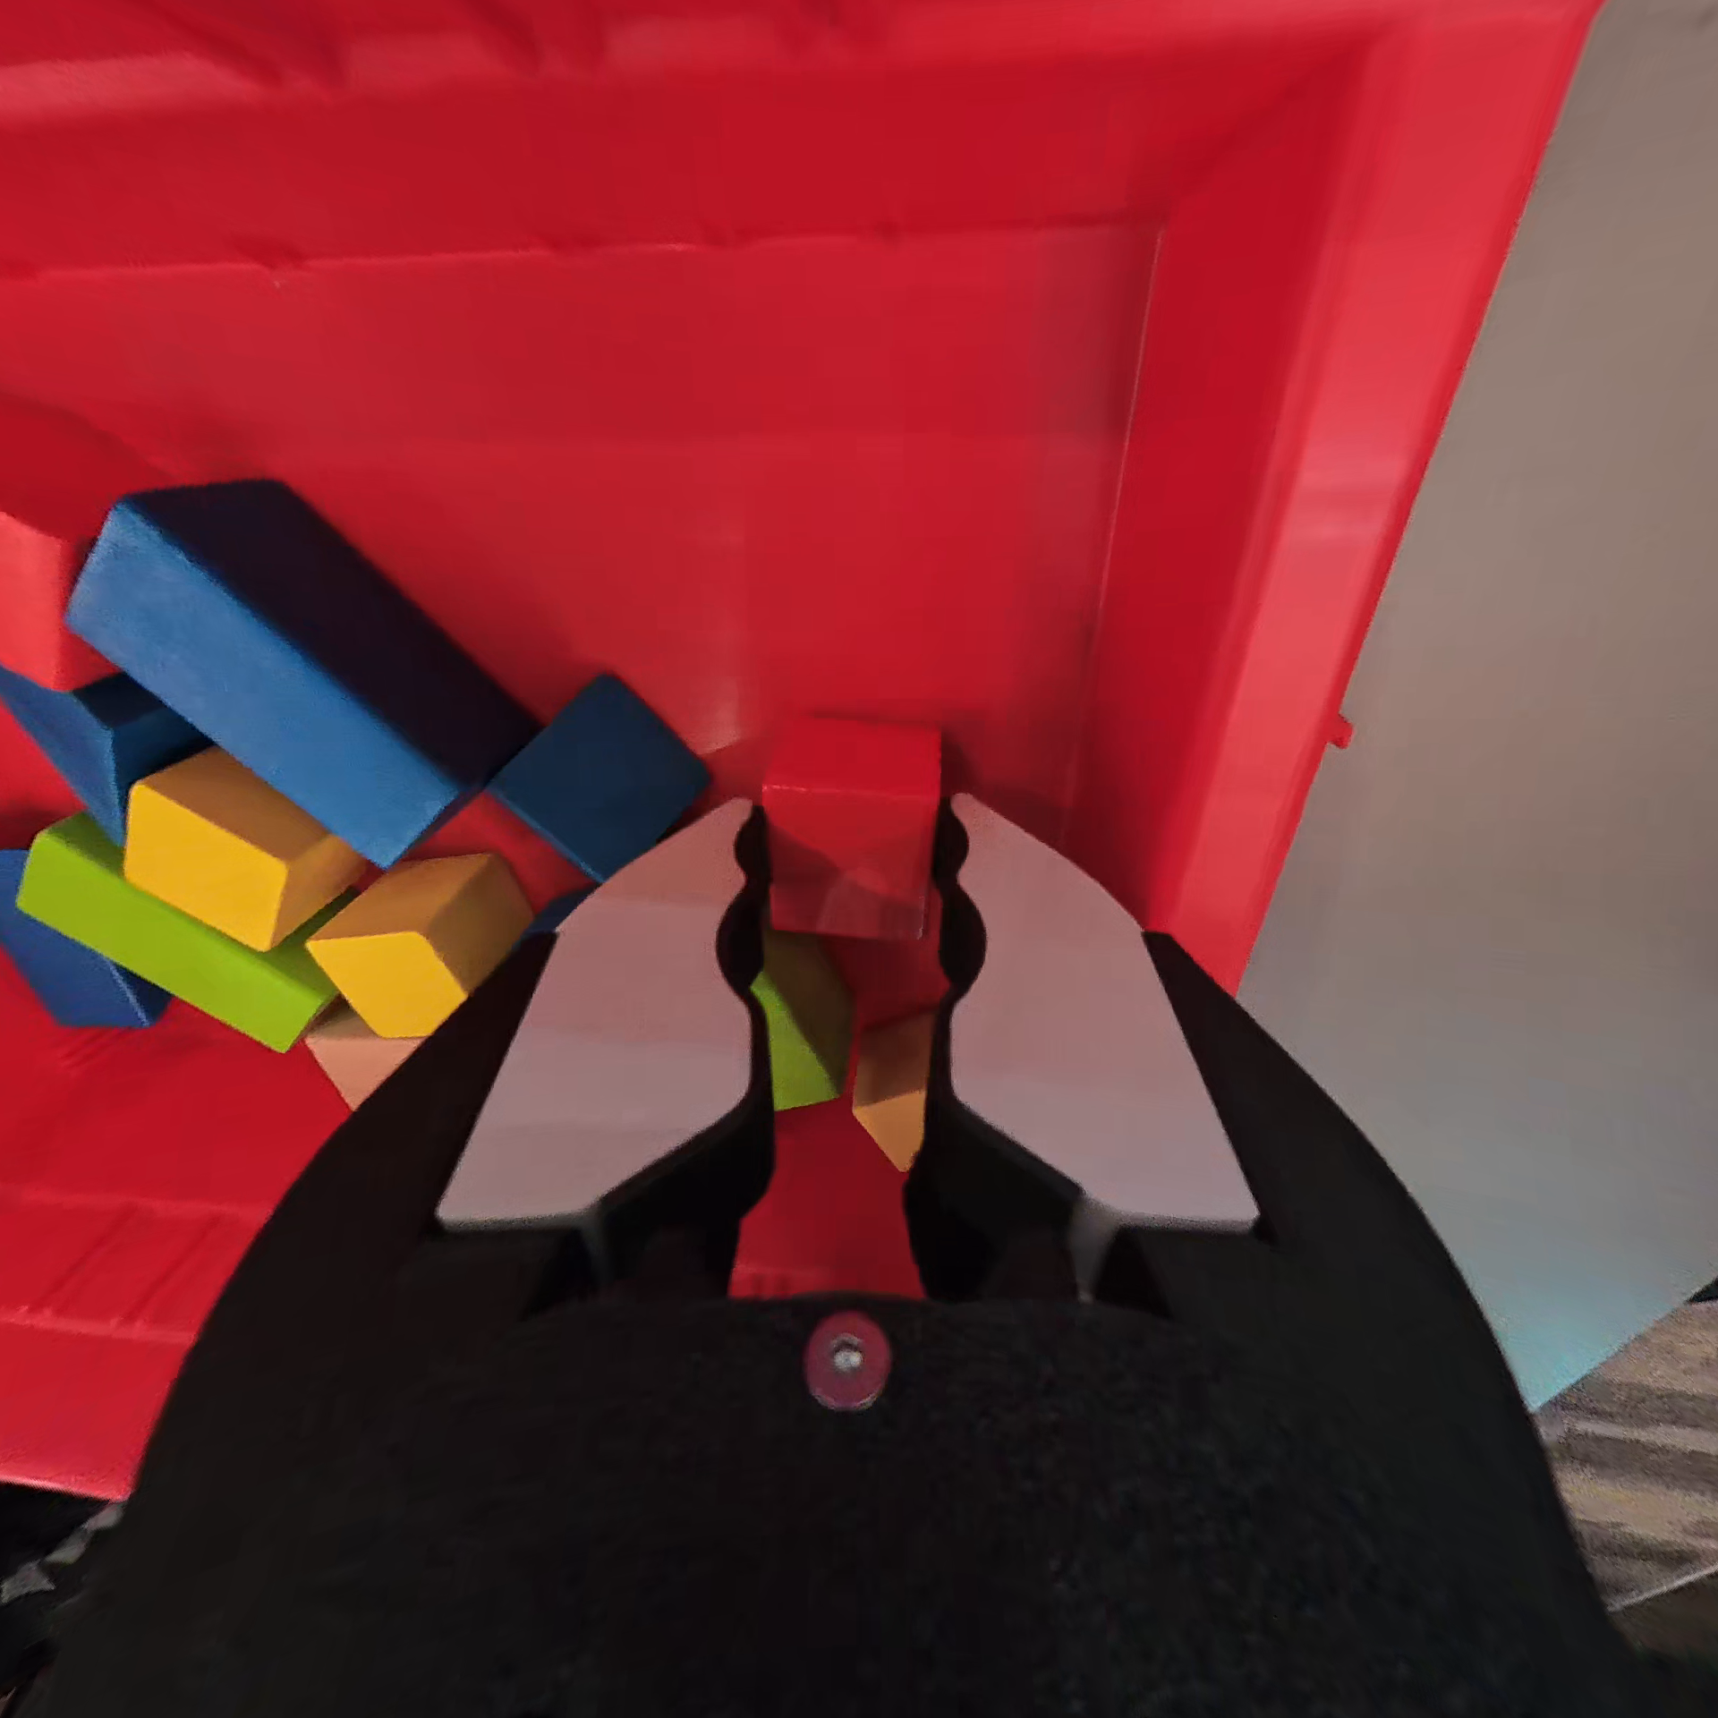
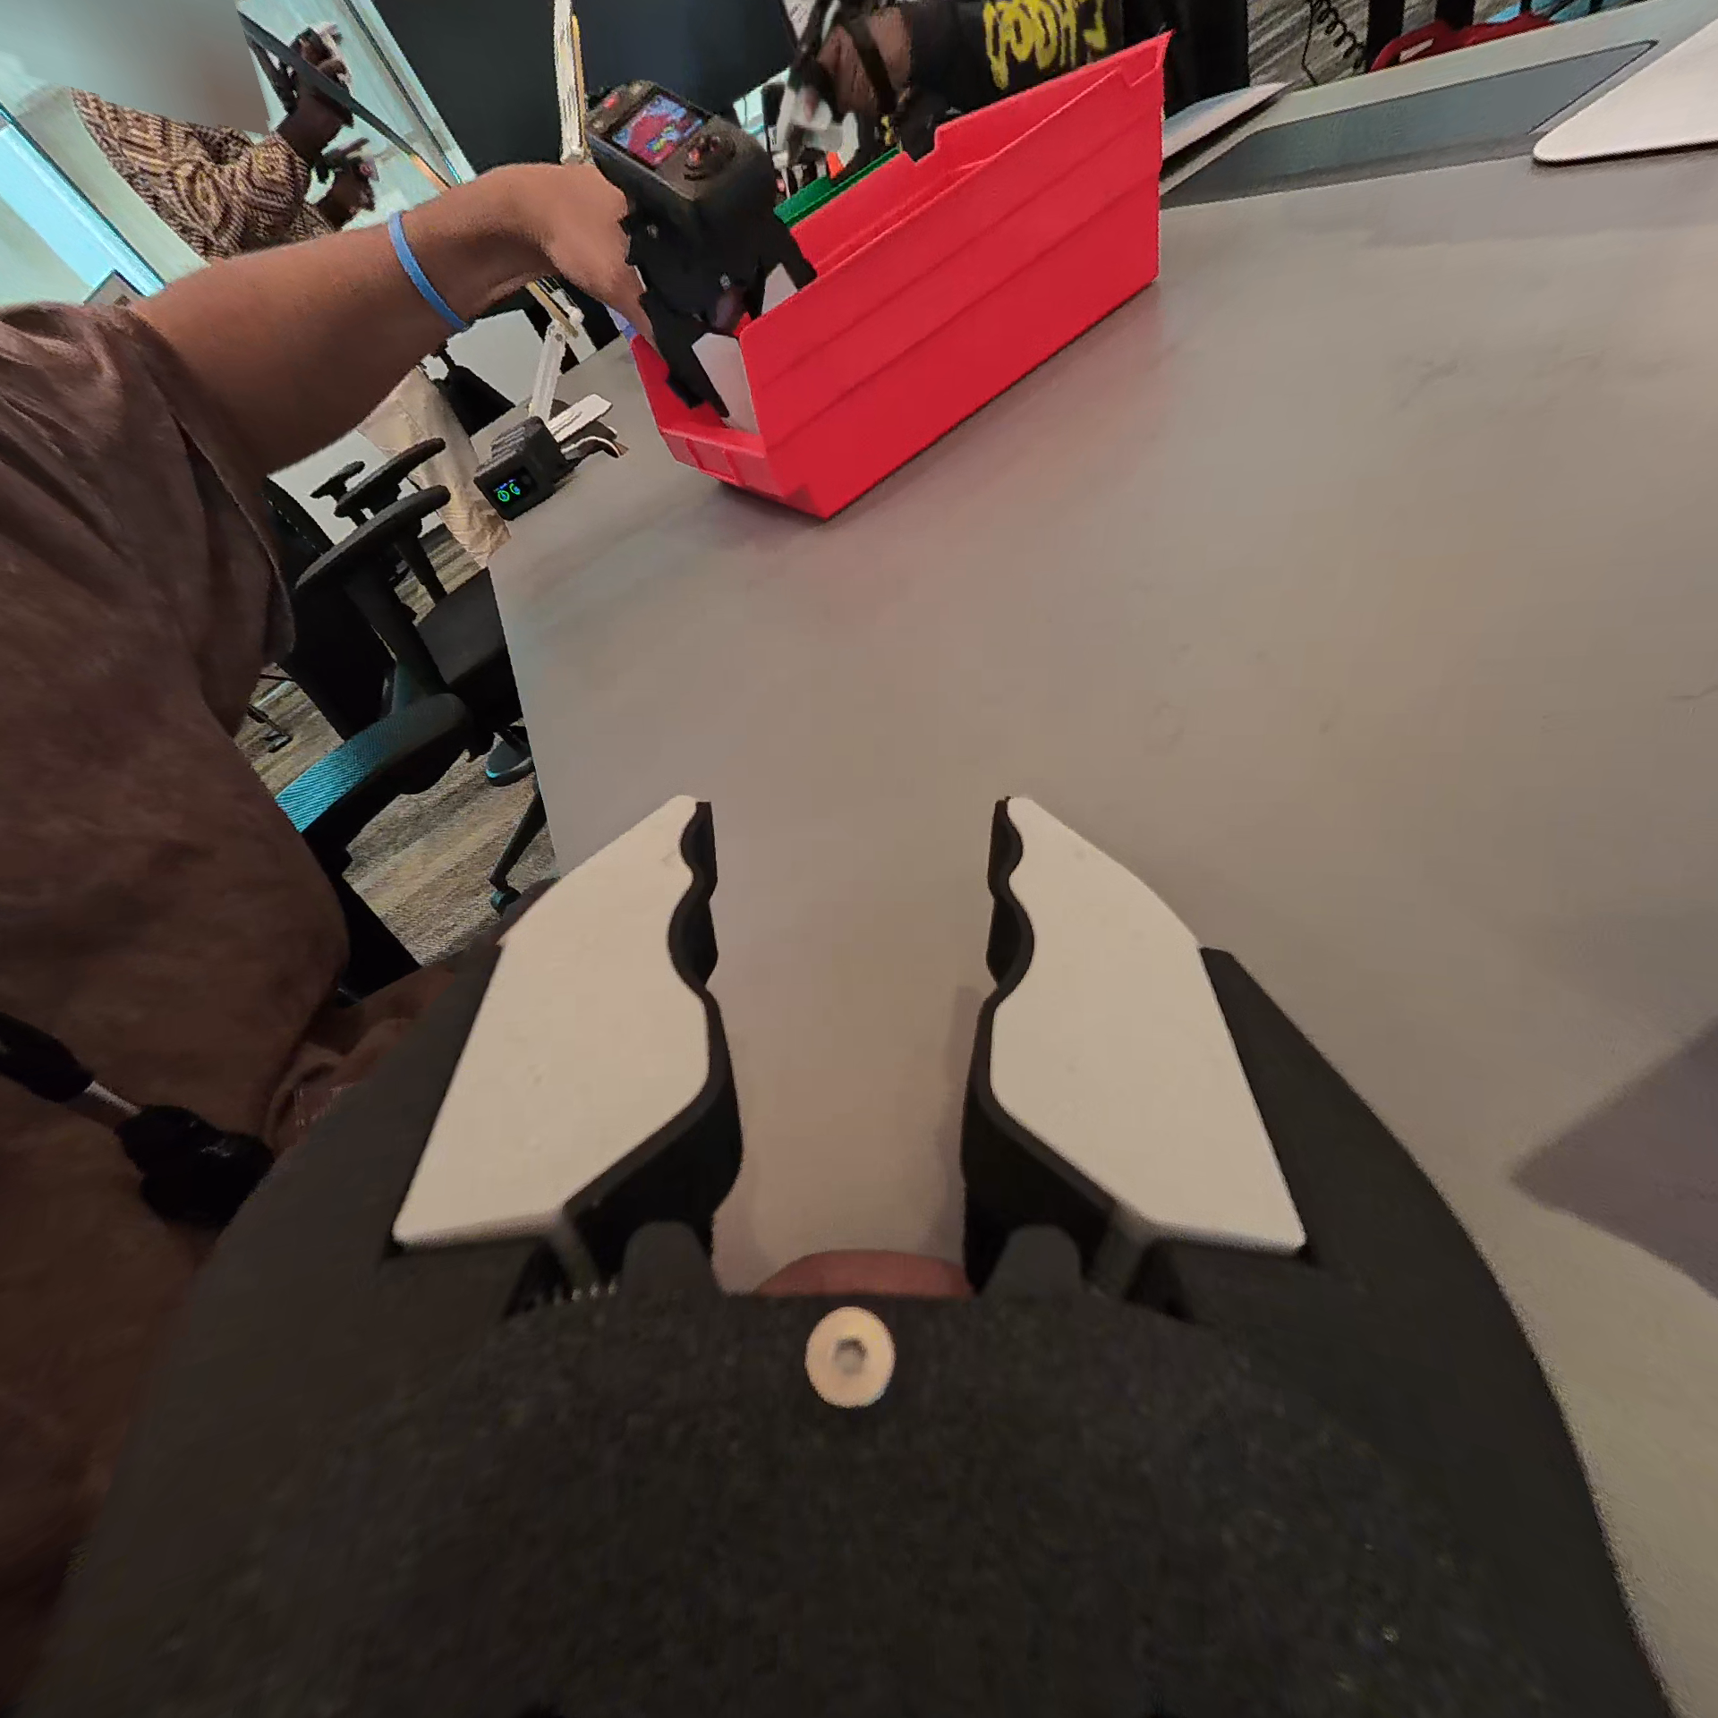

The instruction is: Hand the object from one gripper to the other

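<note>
Left wrist view: the left tongs (image 1: 848, 837) clamp a red block (image 1: 851, 823) inside the red bin (image 1: 1301, 558), while the right tongs (image 2: 851, 827), gaping and empty, wait well apart over the bench (image 2: 1301, 651), the bin ahead to their left.
</note>
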`<state>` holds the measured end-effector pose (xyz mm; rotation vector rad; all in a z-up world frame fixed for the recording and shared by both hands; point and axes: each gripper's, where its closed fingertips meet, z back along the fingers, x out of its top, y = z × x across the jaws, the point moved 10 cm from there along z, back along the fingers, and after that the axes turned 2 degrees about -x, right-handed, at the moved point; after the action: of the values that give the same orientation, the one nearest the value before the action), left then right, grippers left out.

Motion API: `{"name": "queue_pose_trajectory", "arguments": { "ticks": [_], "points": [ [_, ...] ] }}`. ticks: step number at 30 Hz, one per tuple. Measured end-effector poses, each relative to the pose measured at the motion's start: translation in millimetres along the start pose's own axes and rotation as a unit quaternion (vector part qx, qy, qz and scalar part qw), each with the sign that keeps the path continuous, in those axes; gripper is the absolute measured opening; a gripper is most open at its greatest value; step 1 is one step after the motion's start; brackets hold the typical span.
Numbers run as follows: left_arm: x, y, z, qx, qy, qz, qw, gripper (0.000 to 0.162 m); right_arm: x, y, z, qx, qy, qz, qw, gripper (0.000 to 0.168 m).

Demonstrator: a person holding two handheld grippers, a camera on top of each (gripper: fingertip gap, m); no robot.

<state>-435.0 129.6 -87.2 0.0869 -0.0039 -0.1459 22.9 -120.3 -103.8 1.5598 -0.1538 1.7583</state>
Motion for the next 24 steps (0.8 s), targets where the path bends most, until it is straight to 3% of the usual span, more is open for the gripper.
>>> {"name": "queue_pose_trajectory", "arguments": {
  "ticks": [5, 8, 11, 14, 16, 19, 21, 24],
  "points": [
    [-3.3, -3.9, 21.0, 0.028, -0.050, 0.038, 0.998, 0.034, 5.8, 3.7, -2.2, 0.005, -0.004, 0.010, 1.000, 0.056],
    [-5.3, -8.3, 48.9, 0.059, -0.143, 0.100, 0.983, 0.034, 10.4, 8.5, -1.9, -0.001, -0.006, 0.026, 1.000, 0.056],
    [-5.5, -16.9, 82.4, 0.080, -0.306, 0.164, 0.934, 0.034, 15.4, 12.5, -0.5, -0.008, -0.021, 0.030, 0.999, 0.055],
    [3.9, -32.0, 108.4, 0.083, -0.490, 0.172, 0.850, 0.033, 25.8, 8.6, -3.4, -0.020, -0.040, 0.008, 0.999, 0.056],
    [19.8, -40.2, 115.3, 0.091, -0.585, 0.140, 0.794, 0.033, 39.4, 3.8, -8.2, -0.025, -0.035, -0.031, 0.999, 0.058],
    [59.7, -46.9, 121.1, 0.116, -0.668, 0.075, 0.731, 0.033, 68.9, 0.1, -30.6, -0.002, 0.021, -0.087, 0.996, 0.083],
    [95.0, -49.8, 123.5, 0.108, -0.674, 0.036, 0.730, 0.034, 95.8, -2.3, -50.6, 0.022, 0.026, -0.127, 0.991, 0.084],
    [146.8, -53.5, 123.6, 0.117, -0.661, -0.025, 0.741, 0.034, 136.0, -5.9, -74.3, 0.100, -0.039, -0.211, 0.972, 0.077]
  ]
}}
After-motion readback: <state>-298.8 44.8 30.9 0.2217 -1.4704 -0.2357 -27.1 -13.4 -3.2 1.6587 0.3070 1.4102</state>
